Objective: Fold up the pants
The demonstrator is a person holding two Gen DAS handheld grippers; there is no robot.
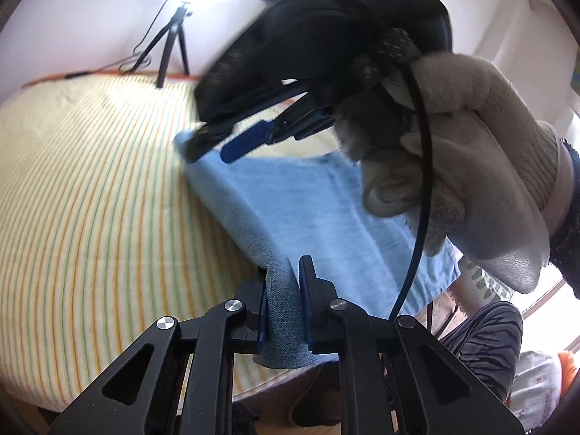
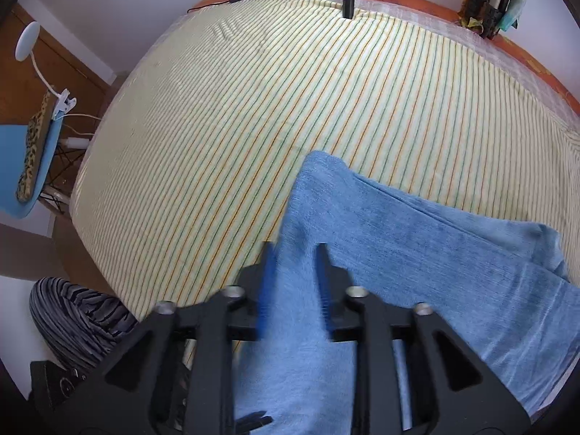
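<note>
Light blue pants [image 1: 301,199] lie on the striped bed sheet [image 1: 90,188]. My left gripper [image 1: 284,275] is shut on an edge of the pants near the bed's front edge. My right gripper [image 1: 224,145], held by a gloved hand [image 1: 471,152], shows in the left wrist view above the far corner of the pants. In the right wrist view the pants [image 2: 417,246] run between the right gripper's [image 2: 295,253] blue-padded fingers [image 2: 268,264], which stand apart with the cloth between them; the frame is blurred there.
A black tripod [image 1: 170,43] with a bright lamp stands at the bed's far edge, with cables beside it. A blue chair [image 2: 32,166] with a clip lamp stands left of the bed. The person's striped leg [image 2: 72,319] is by the bed's front edge.
</note>
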